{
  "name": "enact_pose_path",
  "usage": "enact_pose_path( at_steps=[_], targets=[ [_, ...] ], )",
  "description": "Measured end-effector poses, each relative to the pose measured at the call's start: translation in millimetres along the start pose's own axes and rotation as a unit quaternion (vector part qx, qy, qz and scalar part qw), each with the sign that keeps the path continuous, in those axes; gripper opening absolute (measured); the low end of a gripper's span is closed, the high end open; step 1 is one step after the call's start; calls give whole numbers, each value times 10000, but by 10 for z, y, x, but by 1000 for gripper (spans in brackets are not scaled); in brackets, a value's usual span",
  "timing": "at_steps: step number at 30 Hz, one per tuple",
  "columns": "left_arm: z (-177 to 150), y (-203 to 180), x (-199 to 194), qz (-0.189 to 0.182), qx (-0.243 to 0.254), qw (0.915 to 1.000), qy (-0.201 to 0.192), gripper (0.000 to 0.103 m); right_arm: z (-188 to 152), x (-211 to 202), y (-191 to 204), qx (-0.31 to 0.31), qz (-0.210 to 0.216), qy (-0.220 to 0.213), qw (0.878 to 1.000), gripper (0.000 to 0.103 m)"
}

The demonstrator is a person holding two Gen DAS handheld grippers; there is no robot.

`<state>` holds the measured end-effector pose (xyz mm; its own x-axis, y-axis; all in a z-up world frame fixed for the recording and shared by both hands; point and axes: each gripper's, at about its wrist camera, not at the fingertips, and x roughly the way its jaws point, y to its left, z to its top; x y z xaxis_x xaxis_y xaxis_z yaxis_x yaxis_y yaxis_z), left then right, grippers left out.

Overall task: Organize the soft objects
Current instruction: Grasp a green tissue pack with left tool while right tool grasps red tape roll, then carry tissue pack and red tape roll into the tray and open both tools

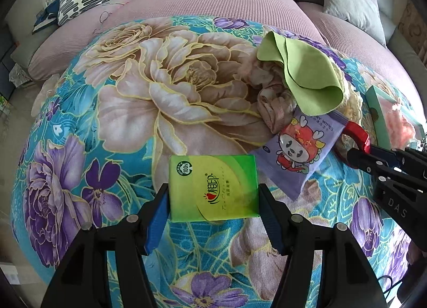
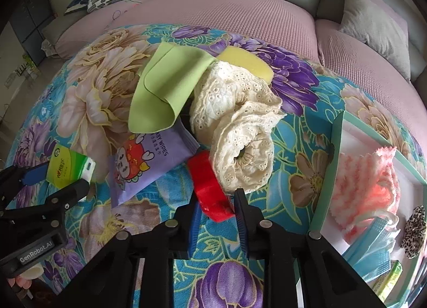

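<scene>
Green tissue pack point(image 1: 213, 188) sat pinched in my left fingers point(image 1: 157, 214); right fingers point(image 2: 241, 212) gripped red tape point(image 2: 210, 190). Box point(image 2: 324, 190) at right held few items; most remained.

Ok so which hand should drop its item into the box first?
Right, probably. The right gripper grips the red roll, and the teal box lies just to its right. The left gripper holds the tissue pack on the far side of the pile.

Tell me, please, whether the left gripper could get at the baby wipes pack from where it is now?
Probably not yet: the left gripper is shut on the green tissue pack, and the green cloth overlaps the baby wipes pack's top.
</scene>
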<state>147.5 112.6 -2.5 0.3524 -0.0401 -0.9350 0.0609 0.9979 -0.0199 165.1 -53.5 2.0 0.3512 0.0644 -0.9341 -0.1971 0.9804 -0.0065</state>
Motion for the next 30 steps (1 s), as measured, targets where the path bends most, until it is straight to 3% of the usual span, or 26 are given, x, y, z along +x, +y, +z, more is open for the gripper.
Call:
enact_pose_path(
  at_steps=[17, 23, 30],
  targets=[
    [139, -123, -392, 55, 151, 9986, -497, 65, -147, -516, -165, 399, 369, -149, 9984, 18],
    [212, -479, -572, -333, 445, 9954, -785, 65, -265, -801, -474, 725, 94, -352, 9967, 18],
    [237, -1099, -713, -961, 964, 9857, -989, 65, -472, -1065, -981, 1161, -440, -484, 9911, 18]
  ],
)
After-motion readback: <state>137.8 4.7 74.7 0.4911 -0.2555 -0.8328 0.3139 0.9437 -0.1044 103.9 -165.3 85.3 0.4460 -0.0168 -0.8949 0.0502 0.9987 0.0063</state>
